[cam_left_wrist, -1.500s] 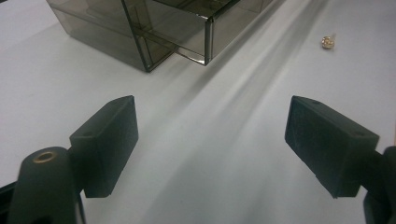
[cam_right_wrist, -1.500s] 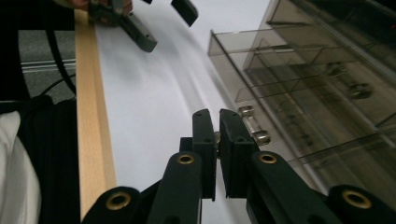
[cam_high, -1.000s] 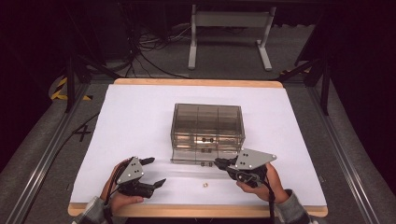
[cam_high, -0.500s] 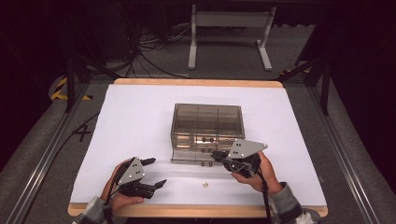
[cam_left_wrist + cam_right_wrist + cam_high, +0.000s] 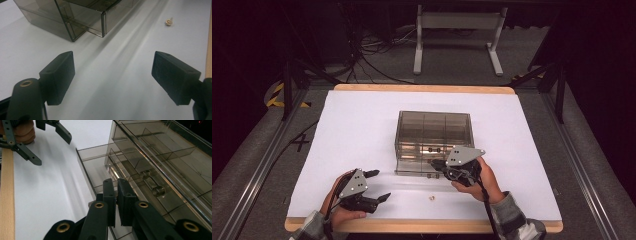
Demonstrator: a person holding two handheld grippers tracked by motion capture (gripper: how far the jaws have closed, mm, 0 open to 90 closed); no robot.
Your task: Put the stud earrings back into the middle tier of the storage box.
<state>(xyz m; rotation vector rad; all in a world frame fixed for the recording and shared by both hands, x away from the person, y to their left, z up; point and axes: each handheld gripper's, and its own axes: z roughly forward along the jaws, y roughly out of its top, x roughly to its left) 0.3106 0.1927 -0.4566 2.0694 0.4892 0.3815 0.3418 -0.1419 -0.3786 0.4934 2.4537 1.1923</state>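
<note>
A smoky, see-through plastic organiser box (image 5: pixel 434 135) with thin inner dividers sits near the middle of the white-covered counter (image 5: pixel 362 125). Its walls are tinted grey-brown, and partitions split the top into several compartments. From its front, at the box's 6 o'clock side, a shallow clear drawer (image 5: pixel 417 167) of the same tinted plastic stands pulled partway out; in the right gripper view its open tray (image 5: pixel 97 167) shows a bare floor and thin upright walls, with two small clear cylindrical knobs (image 5: pixel 152 182) inside the box frame beside it.

The right gripper (image 5: pixel 438 165) sits at the drawer's right front corner, its fingers (image 5: pixel 110 195) drawn together with the thin drawer wall between them, clamped on it.

The left gripper (image 5: pixel 377 185) rests low on the counter at about 7 o'clock from the box, well apart from it, its fingers (image 5: pixel 60 72) spread wide with nothing between them.

A tiny brass-coloured metal piece (image 5: pixel 431 198) lies loose on the counter at 6 o'clock from the box, between the two hands.
</note>
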